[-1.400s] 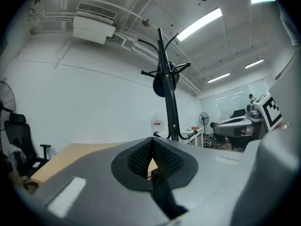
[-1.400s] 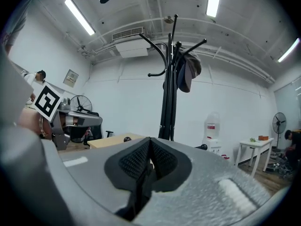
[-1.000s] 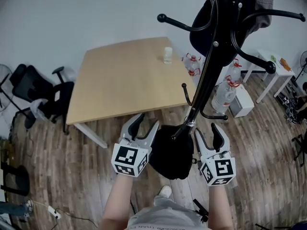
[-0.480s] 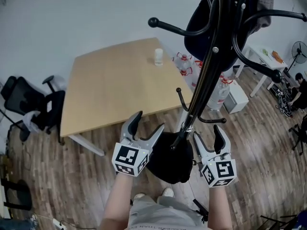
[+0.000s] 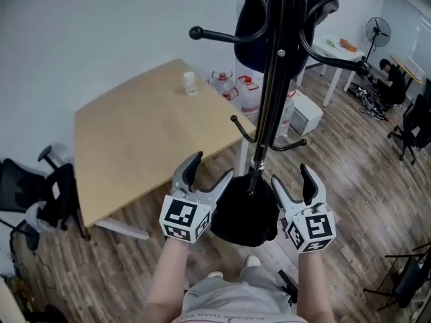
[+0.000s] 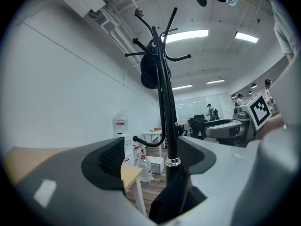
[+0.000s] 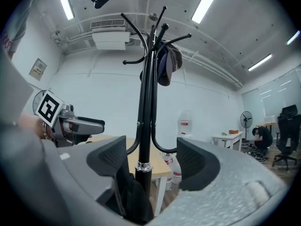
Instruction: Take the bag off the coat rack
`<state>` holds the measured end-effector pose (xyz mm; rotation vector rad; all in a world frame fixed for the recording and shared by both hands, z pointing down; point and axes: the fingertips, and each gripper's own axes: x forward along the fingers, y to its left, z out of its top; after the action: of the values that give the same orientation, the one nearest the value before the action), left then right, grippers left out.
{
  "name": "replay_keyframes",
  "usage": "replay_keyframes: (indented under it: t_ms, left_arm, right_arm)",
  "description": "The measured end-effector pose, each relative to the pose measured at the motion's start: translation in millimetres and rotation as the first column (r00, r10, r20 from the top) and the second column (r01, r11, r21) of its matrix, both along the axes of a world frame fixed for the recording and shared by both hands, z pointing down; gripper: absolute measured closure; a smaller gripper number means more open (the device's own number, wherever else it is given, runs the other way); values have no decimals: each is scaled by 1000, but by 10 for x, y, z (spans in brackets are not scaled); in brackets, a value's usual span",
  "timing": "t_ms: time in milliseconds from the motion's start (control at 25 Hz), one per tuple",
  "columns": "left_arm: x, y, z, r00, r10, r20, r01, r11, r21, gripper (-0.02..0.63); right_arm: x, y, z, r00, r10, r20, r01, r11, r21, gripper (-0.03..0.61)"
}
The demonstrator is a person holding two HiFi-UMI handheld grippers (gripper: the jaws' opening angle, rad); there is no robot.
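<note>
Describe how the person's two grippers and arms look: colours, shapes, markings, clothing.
The left gripper and right gripper match: pale grey bodies, two curved jaws lined with black ribbed pads, and a white cube with black square markers at each base. The forearms are bare, no sleeves in view.

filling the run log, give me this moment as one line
left gripper: open, jaws just opened, gripping nothing | right gripper: same | bag: low on coat rack, between grippers
</note>
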<state>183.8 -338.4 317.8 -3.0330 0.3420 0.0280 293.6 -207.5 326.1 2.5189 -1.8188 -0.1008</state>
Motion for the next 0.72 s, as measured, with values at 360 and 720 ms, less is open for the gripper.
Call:
replay_keyframes:
  t_ms: [360,720]
  left_arm:
    - [-201,254,423,982,168,81,-165,985,-43,258]
    - [-416,450,1033,948,259,183,-240,963,-120,258]
  right_arm:
    - [-416,293,352,992,115,51,-111,992,-60,245]
    - [-767,501,1025,971,188,148,-162,972,-168,245]
